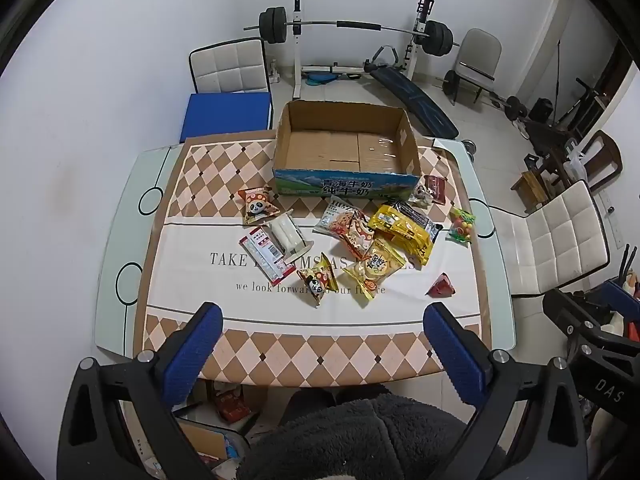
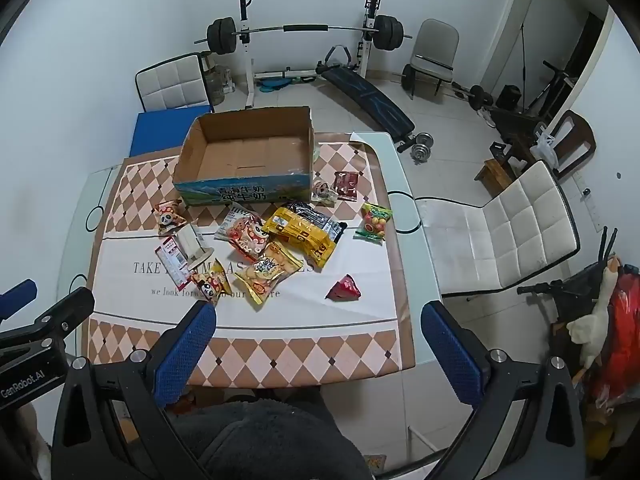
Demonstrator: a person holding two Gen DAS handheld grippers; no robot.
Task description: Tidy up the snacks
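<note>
I hold both grippers above the near edge of the table point(image 1: 120, 280), tilted steeply down toward it; my left gripper point(image 1: 322, 338) has its blue pads spread wide with nothing between them; my right gripper point(image 2: 318, 338) is spread just as wide and also holds nothing. Straight ahead of both, at the far side of the checked tablecloth point(image 1: 280, 344), sits an open cardboard box point(image 1: 346, 142) with a blue printed front; its inside shows only bare cardboard, no snacks in it. The snacks lie loose on the cloth between my grippers and the box, none touching the pads; nearest my left gripper is a small panda packet point(image 1: 318, 282) beside a yellow biscuit packet point(image 1: 374, 270); further ahead a long yellow packet point(image 1: 404, 230) overlaps a dark one; a red triangular packet point(image 2: 345, 288) lies alone, ahead of my right gripper; a packet of coloured candies point(image 2: 374, 222) lies beyond it, toward the right edge; a second panda packet point(image 1: 256, 205) rests ahead and left, near the box's corner.
</note>
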